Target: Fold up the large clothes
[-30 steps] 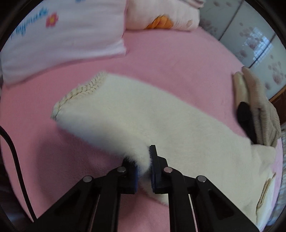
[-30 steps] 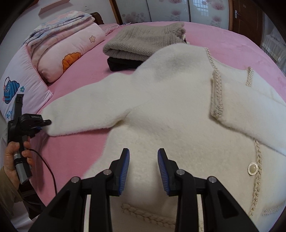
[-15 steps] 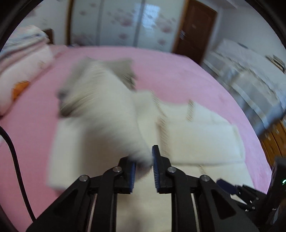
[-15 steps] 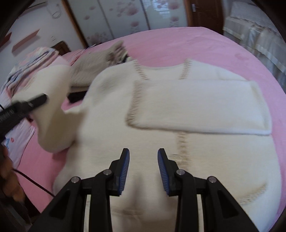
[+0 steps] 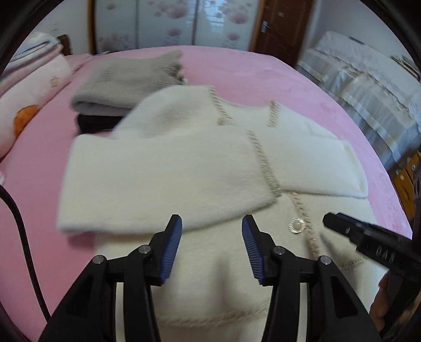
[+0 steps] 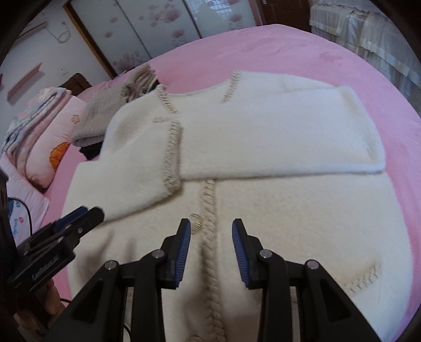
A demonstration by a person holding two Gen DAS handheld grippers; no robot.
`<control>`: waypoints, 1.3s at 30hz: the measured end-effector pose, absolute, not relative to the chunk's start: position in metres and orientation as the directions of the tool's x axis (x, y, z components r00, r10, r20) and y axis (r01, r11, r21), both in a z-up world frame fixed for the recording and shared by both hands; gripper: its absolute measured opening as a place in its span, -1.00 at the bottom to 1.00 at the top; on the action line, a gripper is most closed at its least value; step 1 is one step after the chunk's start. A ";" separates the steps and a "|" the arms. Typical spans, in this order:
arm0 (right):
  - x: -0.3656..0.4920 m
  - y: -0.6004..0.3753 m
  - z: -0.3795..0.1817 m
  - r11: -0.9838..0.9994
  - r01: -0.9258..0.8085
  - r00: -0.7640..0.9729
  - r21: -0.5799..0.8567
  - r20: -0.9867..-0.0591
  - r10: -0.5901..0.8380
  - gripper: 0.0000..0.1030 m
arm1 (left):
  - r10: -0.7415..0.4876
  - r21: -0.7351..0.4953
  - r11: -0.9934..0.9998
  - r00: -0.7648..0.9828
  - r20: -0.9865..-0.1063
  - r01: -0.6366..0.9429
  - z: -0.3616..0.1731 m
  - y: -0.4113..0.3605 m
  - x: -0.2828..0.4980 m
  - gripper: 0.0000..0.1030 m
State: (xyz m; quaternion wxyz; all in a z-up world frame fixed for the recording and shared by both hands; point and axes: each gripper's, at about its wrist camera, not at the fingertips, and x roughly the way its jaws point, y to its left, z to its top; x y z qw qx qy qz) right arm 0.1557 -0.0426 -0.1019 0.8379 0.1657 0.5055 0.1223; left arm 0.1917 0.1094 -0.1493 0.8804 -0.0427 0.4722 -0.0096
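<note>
A fluffy cream cardigan [image 5: 210, 163] with braided beige trim lies flat on the pink bed [image 5: 236, 68]. Both sleeves are folded across its chest: the left sleeve [image 5: 158, 184] and the right sleeve [image 6: 276, 136]. My left gripper [image 5: 211, 234] is open and empty, hovering just above the cardigan below the left sleeve. My right gripper [image 6: 210, 236] is open and empty over the button placket near a round button [image 6: 194, 219]. The cardigan [image 6: 289, 210] fills the right wrist view. The left gripper [image 6: 76, 218] shows at the left there; the right gripper [image 5: 342, 226] shows at the right in the left wrist view.
A folded grey knit [image 5: 126, 79] on a black garment [image 5: 97, 122] lies beyond the cardigan's left shoulder. Pink pillows and folded bedding [image 6: 44, 126] sit at the left. A second bed with white covers [image 5: 368, 86] stands at the right. Wardrobe doors [image 5: 171, 23] behind.
My left gripper carried the left sleeve across the cardigan's chest, let it go and opened. The sleeve now lies folded flat. The right gripper stayed open over the lower front.
</note>
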 end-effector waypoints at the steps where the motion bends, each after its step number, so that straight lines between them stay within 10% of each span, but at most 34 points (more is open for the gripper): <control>1: 0.162 -0.038 -0.100 0.910 -0.055 0.457 0.411 -0.800 0.389 -0.36 | -0.026 -0.072 0.995 0.557 -0.830 -0.061 -0.148 0.120 0.184 -0.04; 21: 0.314 0.035 -0.146 0.884 -0.165 0.338 0.437 -0.817 0.467 -0.32 | 0.125 -0.109 0.902 0.494 -0.861 -0.418 -0.206 0.253 0.197 -0.03; 24: 0.309 0.052 -0.136 0.910 -0.243 0.357 0.336 -0.841 0.406 -0.72 | 0.121 -0.121 0.888 0.480 -0.869 -0.444 -0.213 0.256 0.201 -0.03; 33: 0.265 0.023 0.001 0.877 -0.391 0.638 0.281 -0.604 0.478 -0.74 | 0.152 -0.118 0.882 0.513 -0.845 -0.456 -0.208 0.248 0.204 -0.09; 39: 0.263 -0.053 0.027 0.961 -0.172 0.806 0.215 -0.531 0.263 -0.74 | 0.114 -0.140 0.904 0.545 -0.831 -0.403 -0.202 0.229 0.220 -0.16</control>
